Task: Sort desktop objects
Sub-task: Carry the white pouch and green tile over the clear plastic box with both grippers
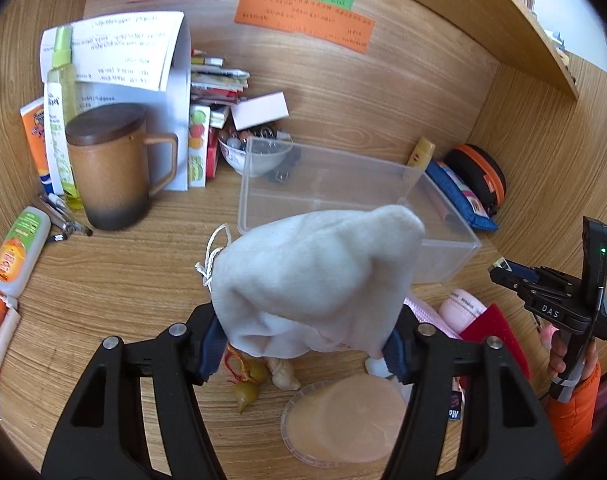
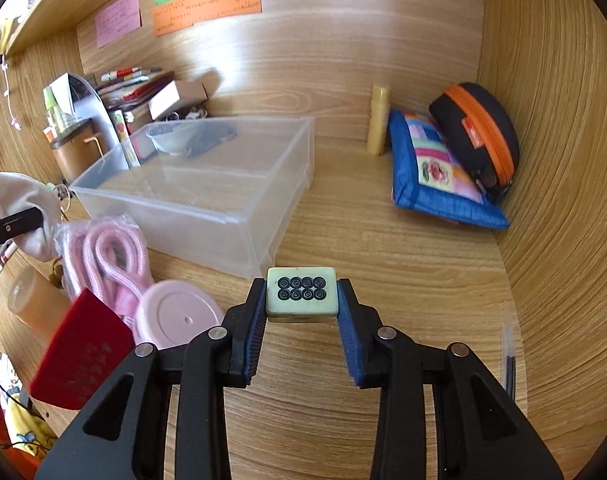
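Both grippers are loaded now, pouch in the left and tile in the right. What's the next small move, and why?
Probably carry the right gripper forward over the clear plastic bin and release there. It is clamped on the mahjong tile, and the bin sits just ahead, open and looking empty. The left gripper can follow with the white pouch.

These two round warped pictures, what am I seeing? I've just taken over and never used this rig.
Each picture comes from a wide-angle camera on a hand-held gripper, looking forward along its black jaws; a person holds one in each hand. In the left view, the left gripper has its jaws closed on a white cloth pouch above a wooden desk. In the right view, the right gripper clamps a pale green mahjong tile. An empty clear plastic box stands ahead. Around it lie a brown mug, a pink cord, and a blue patchwork pouch.
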A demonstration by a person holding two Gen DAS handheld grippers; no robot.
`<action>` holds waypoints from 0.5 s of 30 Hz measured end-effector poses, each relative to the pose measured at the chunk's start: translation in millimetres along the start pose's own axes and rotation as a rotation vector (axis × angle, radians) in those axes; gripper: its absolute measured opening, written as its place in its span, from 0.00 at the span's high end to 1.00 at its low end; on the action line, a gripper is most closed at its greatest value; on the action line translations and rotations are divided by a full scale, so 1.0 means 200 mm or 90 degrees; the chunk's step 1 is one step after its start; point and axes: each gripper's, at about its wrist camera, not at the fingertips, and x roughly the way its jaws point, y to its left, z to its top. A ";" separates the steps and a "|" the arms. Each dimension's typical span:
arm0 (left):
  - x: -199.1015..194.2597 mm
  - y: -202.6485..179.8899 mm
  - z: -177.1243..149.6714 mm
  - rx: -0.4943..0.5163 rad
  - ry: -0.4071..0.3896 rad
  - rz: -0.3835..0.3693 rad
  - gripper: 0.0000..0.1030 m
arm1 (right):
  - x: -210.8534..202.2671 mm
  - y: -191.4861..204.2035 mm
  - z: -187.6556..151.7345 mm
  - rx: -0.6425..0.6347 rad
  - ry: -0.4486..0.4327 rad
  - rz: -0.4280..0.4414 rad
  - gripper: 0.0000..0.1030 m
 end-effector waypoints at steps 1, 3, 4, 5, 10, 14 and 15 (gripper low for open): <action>-0.01 0.00 0.00 0.000 -0.003 0.000 0.38 | -0.01 0.01 0.01 -0.002 -0.003 0.002 0.70; -0.02 0.00 0.02 0.000 -0.011 0.001 0.38 | -0.02 0.03 0.03 -0.003 -0.009 0.005 0.70; -0.03 0.00 0.03 0.002 -0.015 0.003 0.38 | -0.03 0.04 0.04 -0.004 -0.013 0.008 0.70; -0.04 0.00 0.03 0.004 -0.018 0.005 0.38 | -0.03 0.05 0.05 -0.004 -0.015 0.010 0.70; -0.07 0.00 0.08 0.015 -0.034 0.006 0.38 | -0.07 0.07 0.10 -0.010 -0.030 0.015 0.70; -0.08 0.00 0.12 0.020 -0.041 0.003 0.38 | -0.10 0.10 0.15 -0.016 -0.045 0.018 0.70; -0.08 0.00 0.14 0.021 -0.043 0.001 0.38 | -0.11 0.10 0.16 -0.018 -0.047 0.020 0.70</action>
